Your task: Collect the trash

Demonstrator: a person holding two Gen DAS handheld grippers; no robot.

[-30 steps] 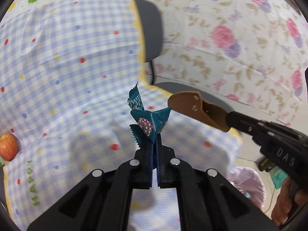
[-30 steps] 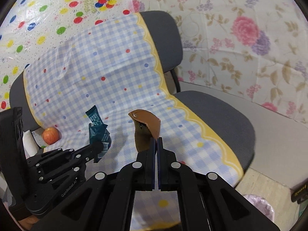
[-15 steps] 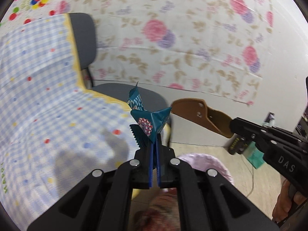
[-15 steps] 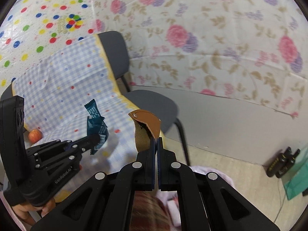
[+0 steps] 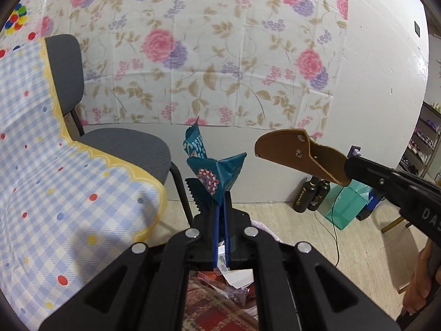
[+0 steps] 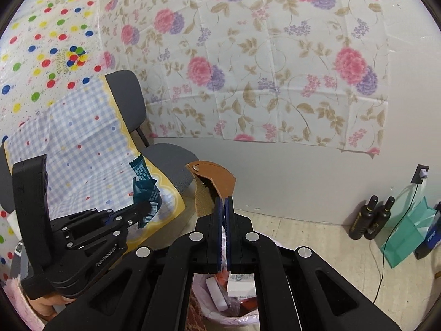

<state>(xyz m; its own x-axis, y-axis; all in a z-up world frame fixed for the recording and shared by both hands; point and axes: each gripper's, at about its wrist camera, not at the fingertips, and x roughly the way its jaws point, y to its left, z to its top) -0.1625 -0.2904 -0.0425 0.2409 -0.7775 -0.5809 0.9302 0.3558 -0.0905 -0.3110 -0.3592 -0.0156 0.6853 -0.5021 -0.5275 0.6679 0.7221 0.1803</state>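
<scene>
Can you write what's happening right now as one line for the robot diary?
left gripper: shut on teal wrapper | right gripper: shut on brown leather piece | trash bin: below both, nothing dropped yet

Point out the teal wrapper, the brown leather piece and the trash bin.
teal wrapper (image 5: 217, 171), left wrist view: its crumpled middle above the jaws.
brown leather piece (image 6: 217, 179), right wrist view: its curved top flap.
trash bin (image 6: 234, 289), right wrist view: rubbish inside its pink liner.

glossy foil wrapper (image 5: 213, 171), seemingly leather scrap (image 5: 300, 151)
</scene>
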